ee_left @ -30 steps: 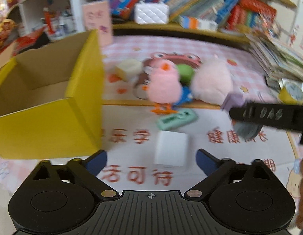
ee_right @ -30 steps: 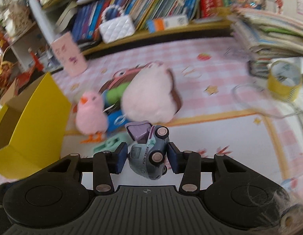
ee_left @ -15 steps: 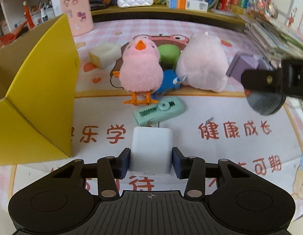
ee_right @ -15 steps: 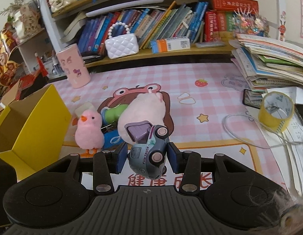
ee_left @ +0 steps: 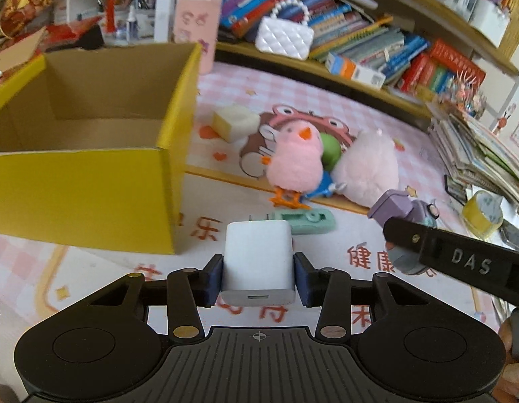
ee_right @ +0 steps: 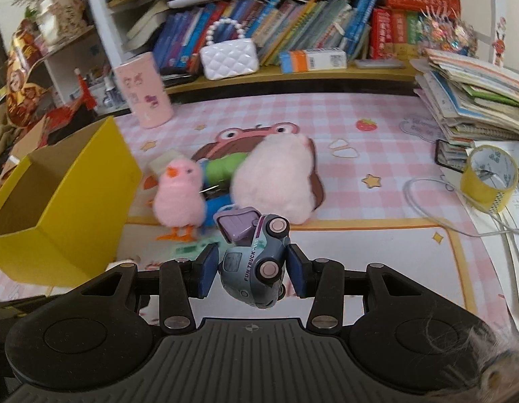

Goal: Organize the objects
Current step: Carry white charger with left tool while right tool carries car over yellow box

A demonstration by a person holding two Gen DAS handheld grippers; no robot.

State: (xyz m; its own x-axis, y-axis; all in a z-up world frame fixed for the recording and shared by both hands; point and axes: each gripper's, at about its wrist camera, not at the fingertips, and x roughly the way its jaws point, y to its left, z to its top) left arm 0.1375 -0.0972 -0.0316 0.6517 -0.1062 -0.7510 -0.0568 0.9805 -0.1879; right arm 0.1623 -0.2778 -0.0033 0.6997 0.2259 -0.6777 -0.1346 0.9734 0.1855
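Observation:
My left gripper [ee_left: 258, 277] is shut on a white charger plug [ee_left: 257, 262] and holds it above the mat, right of the open yellow box [ee_left: 88, 188]. My right gripper [ee_right: 249, 273] is shut on a grey-blue toy truck [ee_right: 254, 262] with a purple back; it also shows in the left wrist view [ee_left: 407, 211]. On the mat lie a pink chick [ee_left: 294, 164], a pink plush [ee_left: 366, 168], a green item [ee_left: 330, 149], a blue toy [ee_left: 321, 183], a mint-green item [ee_left: 304, 221] and a cream block [ee_left: 235, 122].
A pink cup [ee_right: 143, 92] and a white quilted purse [ee_right: 229, 57] stand at the back by the bookshelf. A stack of books [ee_right: 474, 97], yellow tape roll [ee_right: 489, 178] and white cable [ee_right: 437, 215] lie at the right.
My left gripper closed on the white charger plug and lifted it, turning toward the yellow box. My right gripper kept the toy truck and rose above the mat.

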